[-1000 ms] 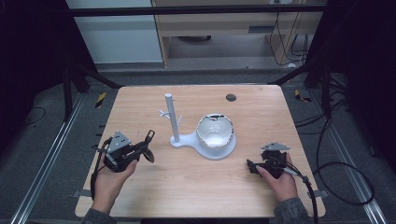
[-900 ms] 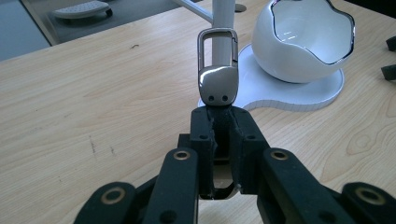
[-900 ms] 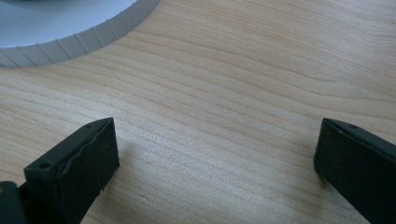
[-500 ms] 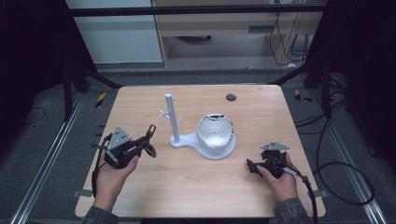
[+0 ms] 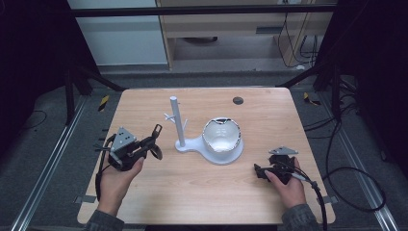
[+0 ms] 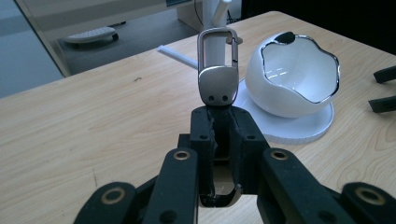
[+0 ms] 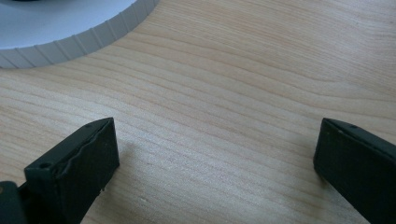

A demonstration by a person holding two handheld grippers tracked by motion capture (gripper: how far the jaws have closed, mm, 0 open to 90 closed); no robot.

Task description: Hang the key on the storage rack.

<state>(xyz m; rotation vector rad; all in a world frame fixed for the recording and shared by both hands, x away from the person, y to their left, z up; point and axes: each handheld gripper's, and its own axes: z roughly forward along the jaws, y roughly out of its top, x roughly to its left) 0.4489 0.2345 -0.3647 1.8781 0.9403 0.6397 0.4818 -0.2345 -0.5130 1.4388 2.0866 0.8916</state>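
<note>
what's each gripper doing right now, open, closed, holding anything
Left gripper: closed on a metal clip, which sticks up from its jaws.
Right gripper: open, nothing between its jaws, low over the table.

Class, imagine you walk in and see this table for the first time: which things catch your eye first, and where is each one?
First comes the white stand at the middle of the wooden table, an upright post beside a chrome-rimmed bowl. Next, the silver carabiner clip stands up from the shut jaws of the left gripper, at the table's left. The right gripper rests open at the table's right, nothing between its jaws.
</note>
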